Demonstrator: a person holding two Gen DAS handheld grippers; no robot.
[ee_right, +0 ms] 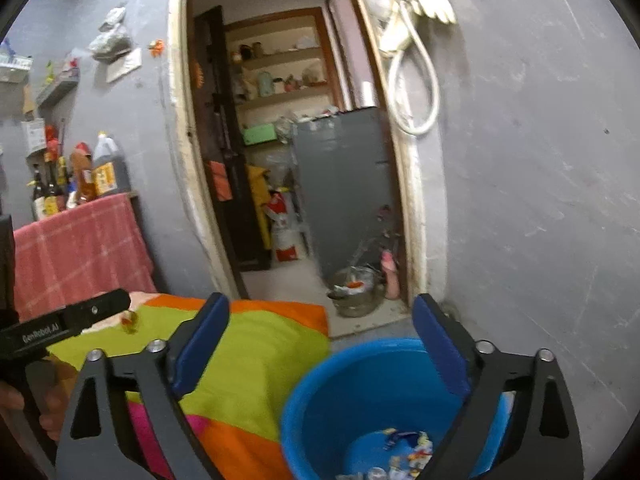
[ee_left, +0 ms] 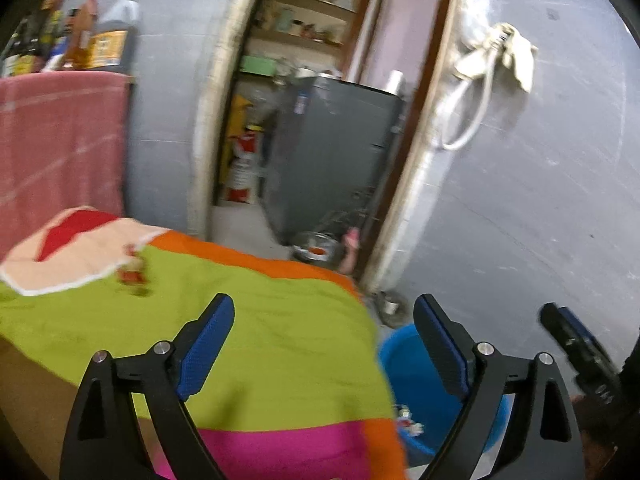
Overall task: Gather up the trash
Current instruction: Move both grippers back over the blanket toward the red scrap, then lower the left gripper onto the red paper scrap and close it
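The left gripper (ee_left: 323, 316) stands wide with nothing between its blue textured pads, low in the centre of its own frame, over a table spread with a bright cloth (ee_left: 280, 340) in lime, orange and pink blocks. The right gripper (ee_right: 320, 316) is just as wide and just as empty, hanging above the blue plastic bucket (ee_right: 320, 392) at the lower right of its frame.

The piece of trash left on the table is a small crumpled wrapper (ee_left: 134, 272), red and yellowish, at the left of the left wrist view, just beside a peach and red cloth (ee_left: 72, 252); in the right wrist view it shows as a small blurred scrap (ee_right: 129, 321) at the lower left. It looks like thin foil or film — very light, soft, likely springy and a little slippery. A pinch across the bunched middle should hold better than a loose edge, though the pads could catch the cloth beneath.

The bucket is smooth, round and rigid — several wrappers (ee_right: 412, 452) lie on its bottom. It stands on the floor just beside the table edge, before a grey wall and an open doorway.
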